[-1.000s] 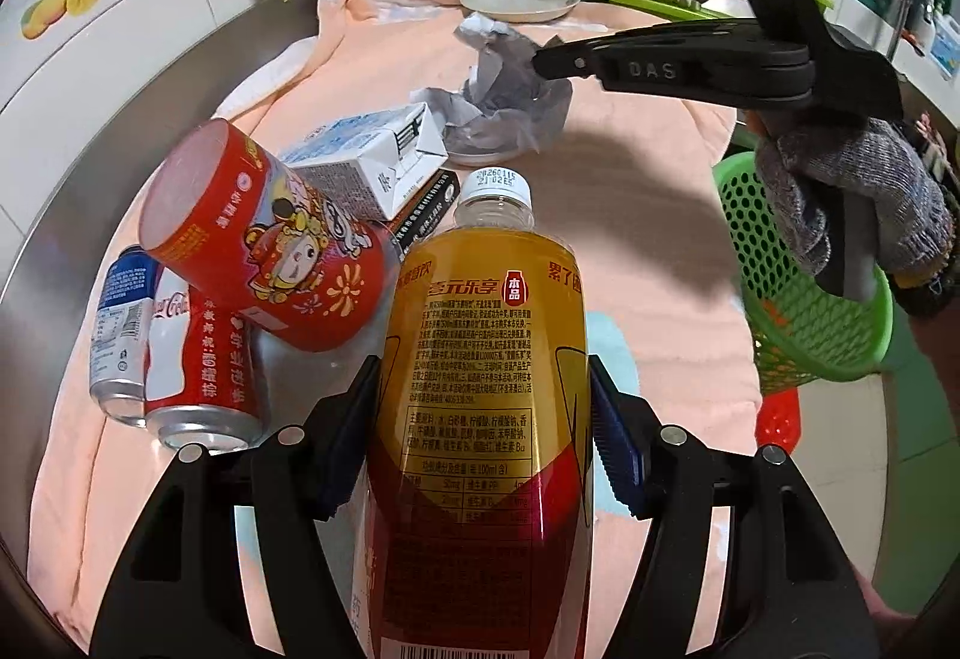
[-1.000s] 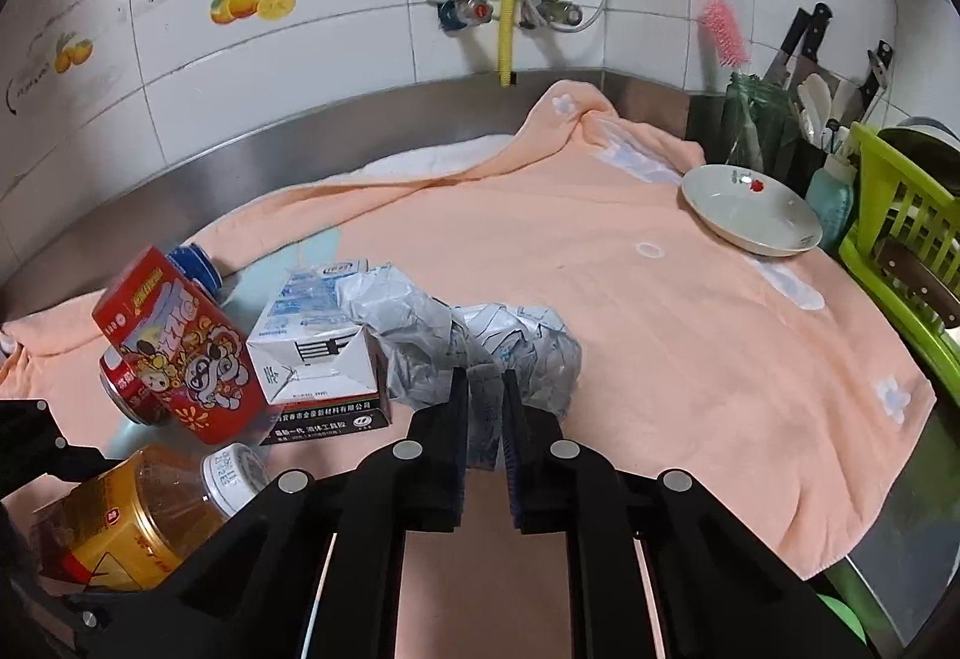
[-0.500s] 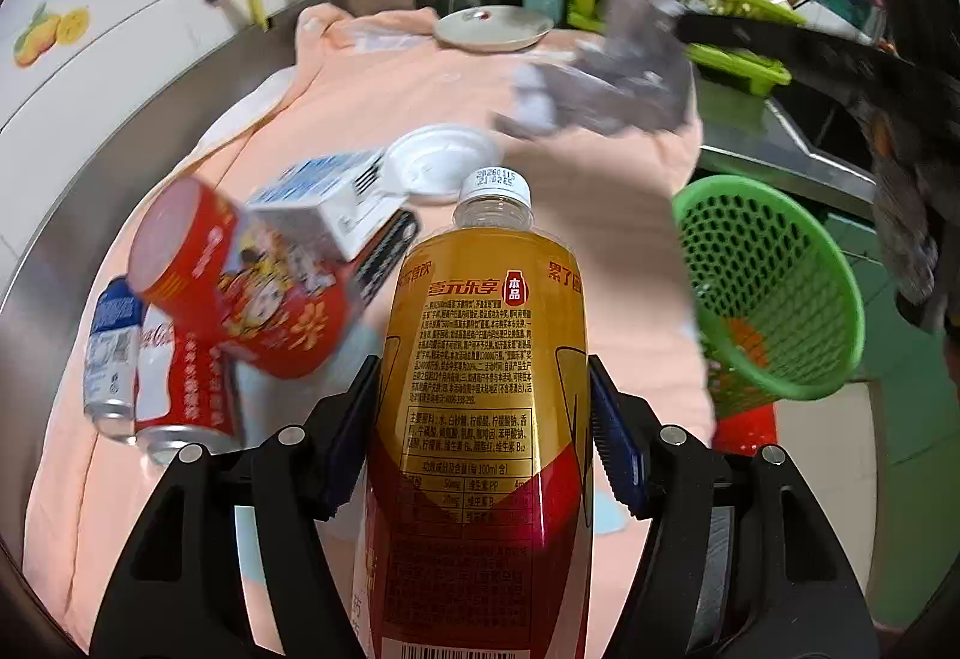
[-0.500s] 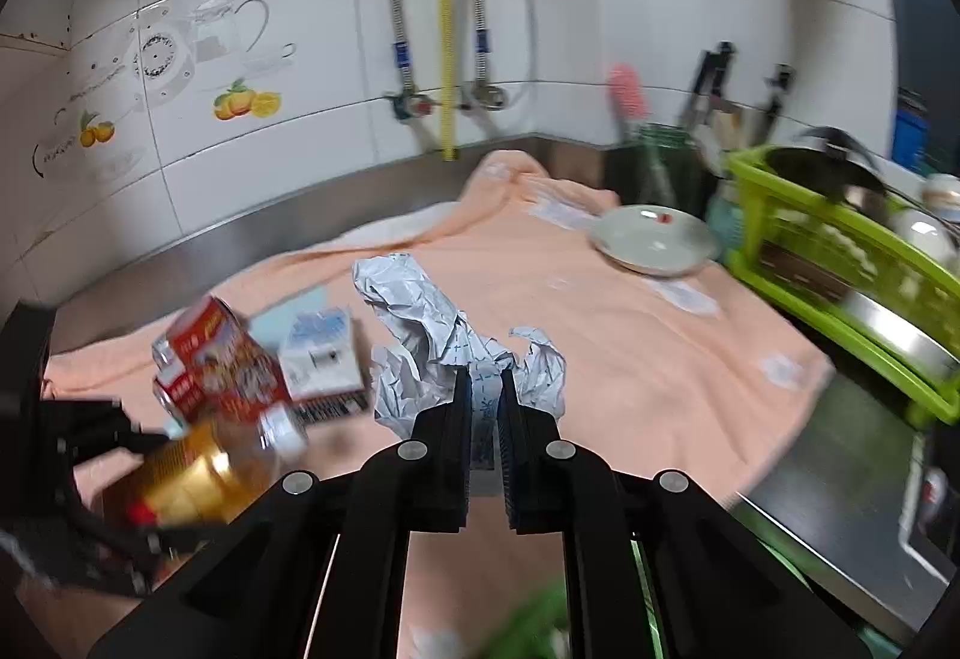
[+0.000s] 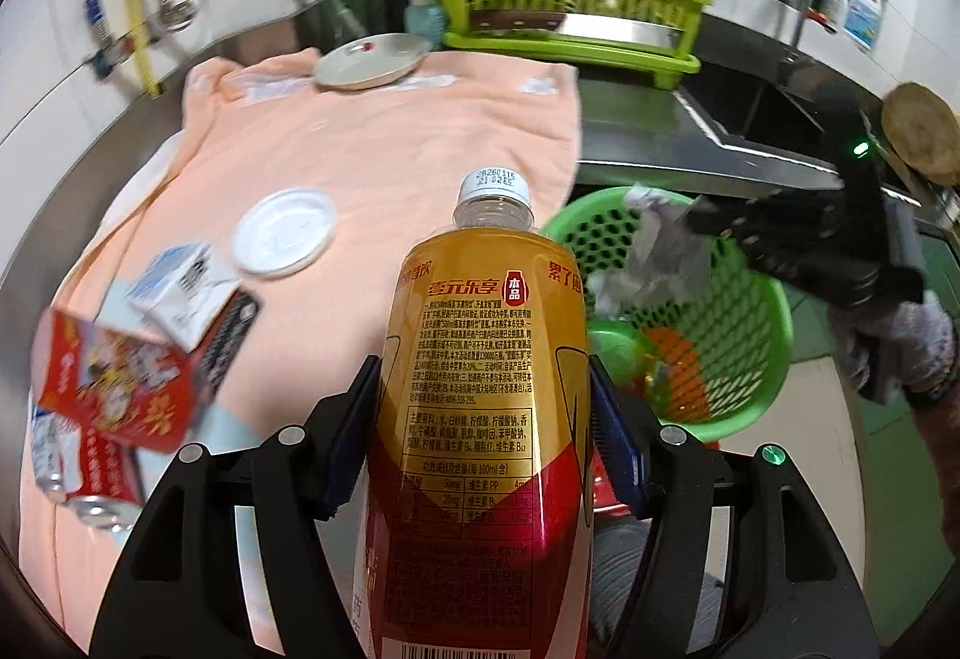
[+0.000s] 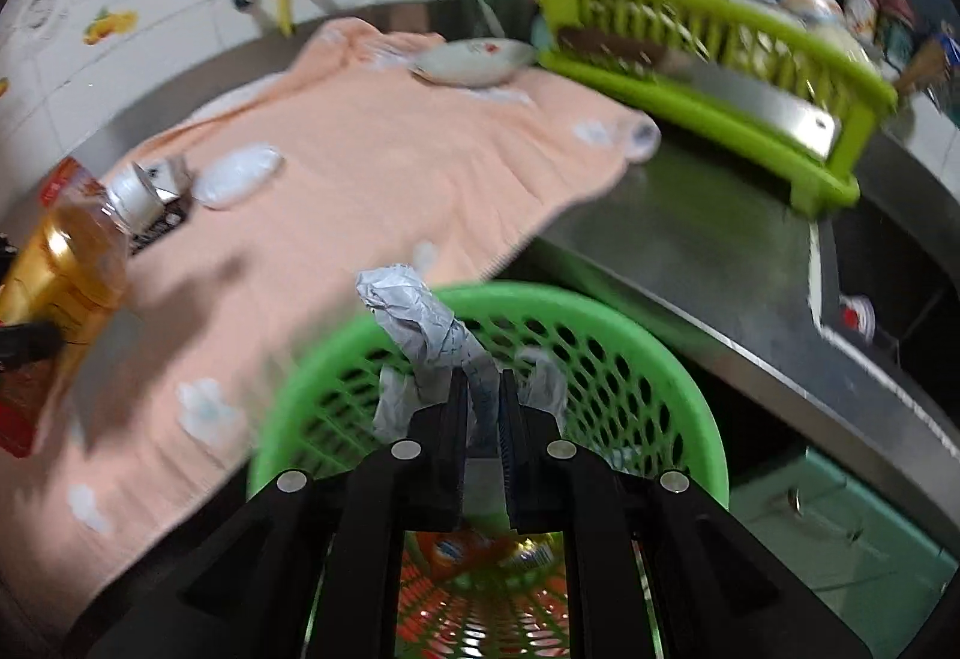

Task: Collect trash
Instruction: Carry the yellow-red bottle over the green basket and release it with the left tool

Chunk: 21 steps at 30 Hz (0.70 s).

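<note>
The right gripper (image 6: 480,407) is clamped on a crumpled grey-white plastic wrapper (image 6: 420,335), held over the mouth of the round green perforated plastic basket (image 6: 672,389) that stands off the counter edge; the wrapper looks nearly weightless, soft and shapeless, so a pinch anywhere on its bulk should hold, though loose ends may snag on the basket rim. The left gripper (image 5: 483,437) grips a clear plastic bottle of amber drink with a gold-and-red label and white cap (image 5: 486,359) around its midsection, just beside the basket on its counter side; partly filled, it is probably the heaviest item, smooth-walled and liable to slip, and best taken where the jaws now sit. Farther from the basket, on the peach-coloured towel (image 5: 390,143), lie a flat white round lid (image 5: 283,230), a small white-and-blue milk carton (image 5: 180,293), a red printed drink carton (image 5: 114,389) and red-and-white drink cans (image 5: 84,473): light, stiff, easily crushed. Beyond the basket stand a shallow white plate (image 5: 372,59) and a lime-green dish rack (image 5: 564,5), not in the way. The right gripper and wrapper occupy the basket mouth and may obstruct the bottle.
</note>
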Motion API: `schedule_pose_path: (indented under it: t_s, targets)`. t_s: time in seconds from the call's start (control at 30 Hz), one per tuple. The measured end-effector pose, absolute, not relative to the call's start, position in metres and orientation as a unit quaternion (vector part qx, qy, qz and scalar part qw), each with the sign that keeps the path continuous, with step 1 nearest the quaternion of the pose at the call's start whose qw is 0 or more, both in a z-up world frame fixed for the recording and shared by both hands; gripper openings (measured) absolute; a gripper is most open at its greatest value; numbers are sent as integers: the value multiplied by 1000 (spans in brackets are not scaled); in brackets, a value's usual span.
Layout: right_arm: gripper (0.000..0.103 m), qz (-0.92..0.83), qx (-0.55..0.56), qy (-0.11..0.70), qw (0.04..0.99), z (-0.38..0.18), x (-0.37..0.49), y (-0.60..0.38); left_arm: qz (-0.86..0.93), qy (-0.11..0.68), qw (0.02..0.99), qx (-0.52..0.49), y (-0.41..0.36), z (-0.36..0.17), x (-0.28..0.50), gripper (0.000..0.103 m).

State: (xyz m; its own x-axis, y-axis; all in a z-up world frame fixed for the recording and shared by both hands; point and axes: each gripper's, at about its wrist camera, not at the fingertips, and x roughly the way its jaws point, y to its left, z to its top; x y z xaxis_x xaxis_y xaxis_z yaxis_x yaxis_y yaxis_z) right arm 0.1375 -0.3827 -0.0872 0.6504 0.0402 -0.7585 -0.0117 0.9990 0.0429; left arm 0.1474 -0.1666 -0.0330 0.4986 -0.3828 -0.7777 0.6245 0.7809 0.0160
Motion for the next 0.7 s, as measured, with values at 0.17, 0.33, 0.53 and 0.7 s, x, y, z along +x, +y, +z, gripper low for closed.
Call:
schedule_pose_path:
  t_s: [0.17,0.33,0.53,0.7]
  targets:
    - [35,0,39,429,903,-106,134,-404,-313,407,843,159,-200,-36,146,64]
    - [51,-9,38,405,913,-103,119,-417,-331,412,833,165,-228,-41,146,64]
    - [60,-22,31,368,929,-82,92,-429,-348,421,819,176,-268,-55,146,64]
    - [66,-33,53,339,939,-67,64,-448,-356,442,802,189,-308,-78,148,64]
